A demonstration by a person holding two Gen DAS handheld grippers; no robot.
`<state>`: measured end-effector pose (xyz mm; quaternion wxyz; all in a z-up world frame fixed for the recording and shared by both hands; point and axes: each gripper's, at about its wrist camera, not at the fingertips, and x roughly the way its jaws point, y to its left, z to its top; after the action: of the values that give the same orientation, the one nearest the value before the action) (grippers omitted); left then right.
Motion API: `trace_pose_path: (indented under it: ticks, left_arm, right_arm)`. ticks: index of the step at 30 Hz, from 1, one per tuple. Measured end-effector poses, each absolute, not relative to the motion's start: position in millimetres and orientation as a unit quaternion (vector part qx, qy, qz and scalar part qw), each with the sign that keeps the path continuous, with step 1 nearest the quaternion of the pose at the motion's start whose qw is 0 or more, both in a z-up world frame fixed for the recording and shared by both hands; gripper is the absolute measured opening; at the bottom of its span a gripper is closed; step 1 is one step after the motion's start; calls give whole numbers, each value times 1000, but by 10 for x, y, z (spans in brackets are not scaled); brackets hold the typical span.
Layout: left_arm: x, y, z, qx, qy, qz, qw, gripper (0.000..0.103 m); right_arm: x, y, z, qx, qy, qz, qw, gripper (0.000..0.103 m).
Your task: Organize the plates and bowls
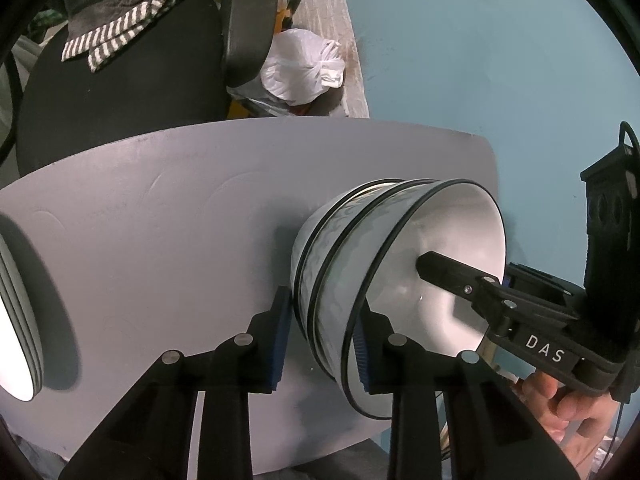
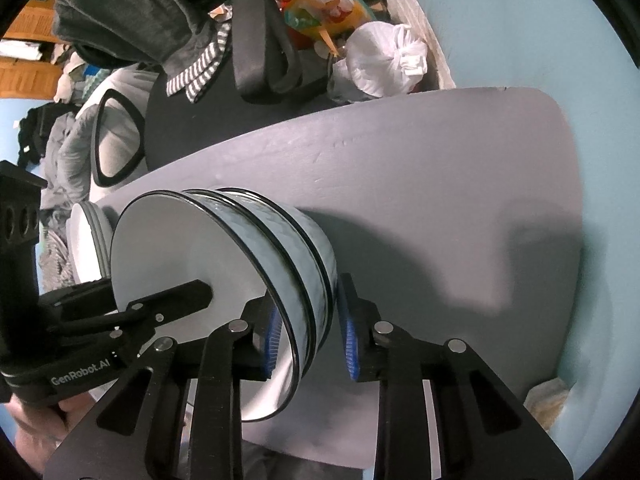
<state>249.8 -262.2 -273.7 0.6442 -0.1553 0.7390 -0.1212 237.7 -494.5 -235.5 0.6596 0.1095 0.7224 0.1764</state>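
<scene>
A stack of three nested bowls (image 1: 440, 220), white inside with pale blue patterned walls and black rims, stands on the grey table (image 1: 160, 200). My left gripper (image 1: 322, 320) is shut on the near wall of the stack, one blue pad outside and one inside the top bowl. My right gripper (image 2: 310, 312) is shut on the opposite wall of the bowl stack (image 2: 168, 248) in the same way. Its inner finger (image 1: 444, 272) shows inside the top bowl in the left wrist view, where its other finger is hidden. A stack of white plates (image 1: 16, 300) sits at the table's left edge.
Behind the table (image 2: 440, 180) stands a black office chair (image 1: 120, 100) with a striped cloth on it. A tied white plastic bag (image 1: 304, 64) lies on the floor beside it. A person's hand (image 1: 560, 400) holds the right gripper. A crumpled cloth (image 2: 548, 400) lies off the table's right side.
</scene>
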Motion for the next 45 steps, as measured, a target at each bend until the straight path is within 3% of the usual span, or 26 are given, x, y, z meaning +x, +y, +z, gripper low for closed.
trace_pose_path:
  ticks: [20,45]
  left_arm:
    - [2410,-2621,-2681,-130,739,-100,653,24]
    - [2033,-1938,-2556,-147,733,-70,661,24]
  right_arm:
    - [2356,-4853,-2329,98,726,171,658,22]
    - [2007,-4141,-2316,63,739,192,643,18]
